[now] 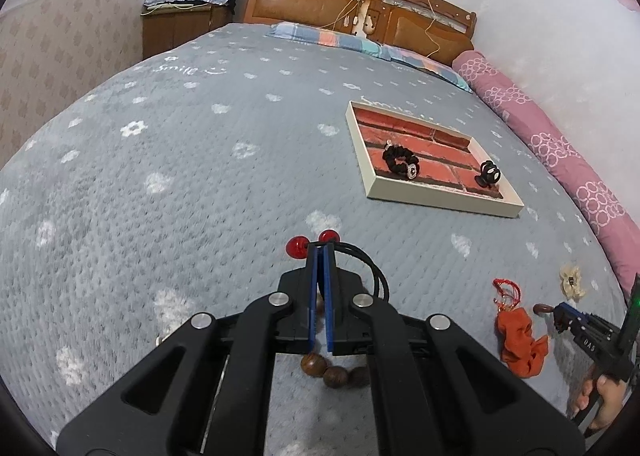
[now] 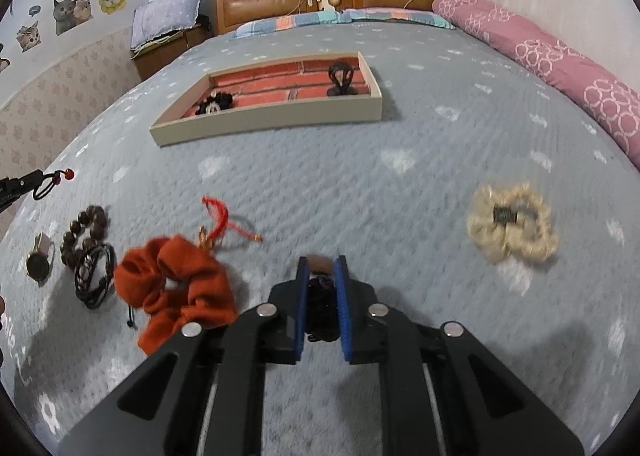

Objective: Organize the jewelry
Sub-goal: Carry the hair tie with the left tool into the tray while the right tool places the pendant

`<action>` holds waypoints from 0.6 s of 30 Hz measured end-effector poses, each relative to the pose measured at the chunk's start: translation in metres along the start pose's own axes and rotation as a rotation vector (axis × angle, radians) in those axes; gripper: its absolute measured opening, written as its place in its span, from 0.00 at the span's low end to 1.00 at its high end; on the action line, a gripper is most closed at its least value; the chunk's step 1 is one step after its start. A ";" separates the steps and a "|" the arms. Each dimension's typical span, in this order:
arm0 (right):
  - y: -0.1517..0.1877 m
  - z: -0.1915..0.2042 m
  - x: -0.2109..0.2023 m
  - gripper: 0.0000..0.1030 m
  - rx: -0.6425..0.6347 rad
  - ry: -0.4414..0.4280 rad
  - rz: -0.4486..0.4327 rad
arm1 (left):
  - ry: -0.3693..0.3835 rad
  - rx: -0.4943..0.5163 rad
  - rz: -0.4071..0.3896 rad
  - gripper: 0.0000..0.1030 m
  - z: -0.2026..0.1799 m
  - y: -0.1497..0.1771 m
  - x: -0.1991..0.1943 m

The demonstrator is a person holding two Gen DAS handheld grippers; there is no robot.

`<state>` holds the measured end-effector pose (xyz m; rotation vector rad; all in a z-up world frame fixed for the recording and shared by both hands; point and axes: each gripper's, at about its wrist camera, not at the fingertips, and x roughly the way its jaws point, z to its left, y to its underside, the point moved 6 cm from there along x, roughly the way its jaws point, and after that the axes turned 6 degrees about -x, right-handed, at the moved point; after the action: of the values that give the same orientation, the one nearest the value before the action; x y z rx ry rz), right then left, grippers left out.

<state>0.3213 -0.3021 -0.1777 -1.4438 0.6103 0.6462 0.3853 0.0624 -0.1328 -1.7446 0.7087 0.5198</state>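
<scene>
two black pieces already lay in the tray (image 2: pixel 276 114). left gripper (image 1: pixel 320 252) pinched a hair tie (image 1: pixel 360 260); right gripper (image 2: pixel 322 272) clamped a dark clip (image 2: pixel 320 308); scrunchies, beads, watch remained on the bed.

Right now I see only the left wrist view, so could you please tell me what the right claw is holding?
Observer: The right claw is shut on a dark crinkly bunched item with a brown tip; I cannot identify it.
Operator: Thanks. What lies left of the orange fabric scrunchie?
Observer: A coiled black cord bracelet, right beside it.
Operator: Anything beyond that?
Observer: A round-faced wristwatch, past the brown wooden bead bracelet.
</scene>
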 end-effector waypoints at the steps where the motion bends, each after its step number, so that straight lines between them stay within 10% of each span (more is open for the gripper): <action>1: -0.005 -0.001 0.001 0.13 -0.005 0.002 -0.003 | 0.001 0.003 0.001 0.01 -0.002 -0.002 0.001; 18: -0.117 -0.014 0.025 0.13 -0.018 0.015 -0.061 | 0.004 0.043 0.008 0.01 -0.056 -0.055 0.052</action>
<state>0.4236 -0.3177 -0.1157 -1.4791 0.5714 0.5949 0.4603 0.0087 -0.1128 -1.7037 0.7243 0.5034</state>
